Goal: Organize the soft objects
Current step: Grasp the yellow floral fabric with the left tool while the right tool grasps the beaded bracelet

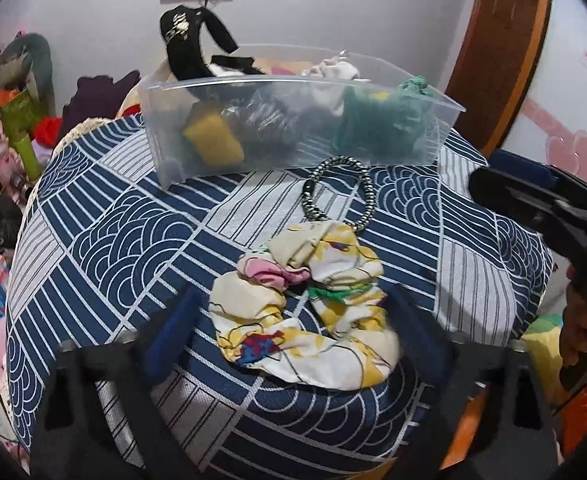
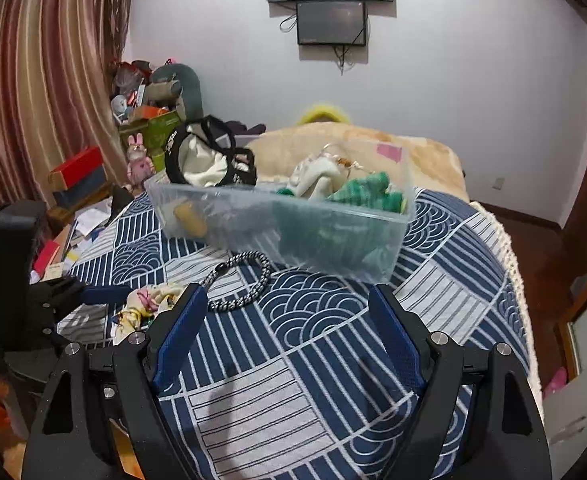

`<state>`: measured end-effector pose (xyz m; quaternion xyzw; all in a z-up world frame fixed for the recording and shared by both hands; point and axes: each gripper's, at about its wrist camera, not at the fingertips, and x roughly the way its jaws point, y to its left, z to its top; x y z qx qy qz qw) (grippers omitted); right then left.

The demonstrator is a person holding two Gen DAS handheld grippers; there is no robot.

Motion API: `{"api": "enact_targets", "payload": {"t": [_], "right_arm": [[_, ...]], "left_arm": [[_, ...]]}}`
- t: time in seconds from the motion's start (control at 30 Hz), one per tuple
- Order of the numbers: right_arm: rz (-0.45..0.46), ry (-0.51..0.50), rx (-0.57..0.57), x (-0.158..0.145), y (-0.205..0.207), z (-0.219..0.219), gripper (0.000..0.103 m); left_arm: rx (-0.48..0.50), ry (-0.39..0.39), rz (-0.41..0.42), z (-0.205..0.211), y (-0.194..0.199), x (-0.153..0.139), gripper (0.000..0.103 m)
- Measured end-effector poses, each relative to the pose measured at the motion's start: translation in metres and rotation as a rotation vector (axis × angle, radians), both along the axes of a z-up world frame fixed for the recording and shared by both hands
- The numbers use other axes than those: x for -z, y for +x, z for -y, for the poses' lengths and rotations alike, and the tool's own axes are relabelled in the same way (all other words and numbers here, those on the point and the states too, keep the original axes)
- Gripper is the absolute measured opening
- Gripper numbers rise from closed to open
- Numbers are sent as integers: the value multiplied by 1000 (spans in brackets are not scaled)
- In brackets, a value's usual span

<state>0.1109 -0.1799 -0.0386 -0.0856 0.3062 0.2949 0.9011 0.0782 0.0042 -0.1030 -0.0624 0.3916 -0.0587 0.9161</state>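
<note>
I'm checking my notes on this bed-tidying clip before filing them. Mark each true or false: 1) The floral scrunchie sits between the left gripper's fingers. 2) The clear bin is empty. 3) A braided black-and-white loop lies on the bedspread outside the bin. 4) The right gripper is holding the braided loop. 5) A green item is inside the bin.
1) True: the floral scrunchie lies between the left gripper fingers, not visibly pinched.
2) False: the clear bin holds several soft items.
3) True: the braided loop lies on the bedspread.
4) False: the right gripper is open and empty.
5) True: the green item.
</note>
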Motion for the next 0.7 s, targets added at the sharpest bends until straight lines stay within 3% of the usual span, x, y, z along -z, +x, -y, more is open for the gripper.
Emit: {"api": "enact_targets", "payload": {"t": [0.03, 0.2, 0.3, 0.7], "right_arm": [[-1, -5, -3, 1, 0, -2, 81], [-16, -20, -23, 7, 1, -10, 81], [-40, -24, -39, 12, 3, -16, 81], [-135, -105, -129, 33, 23, -57, 81]], "left_arm": [[5, 10, 11, 2, -3, 0, 77], [10, 31, 41, 1, -10, -3, 44], [-1, 19, 44, -7, -11, -4, 29], [-95, -27, 75, -46, -14, -8, 24]]}}
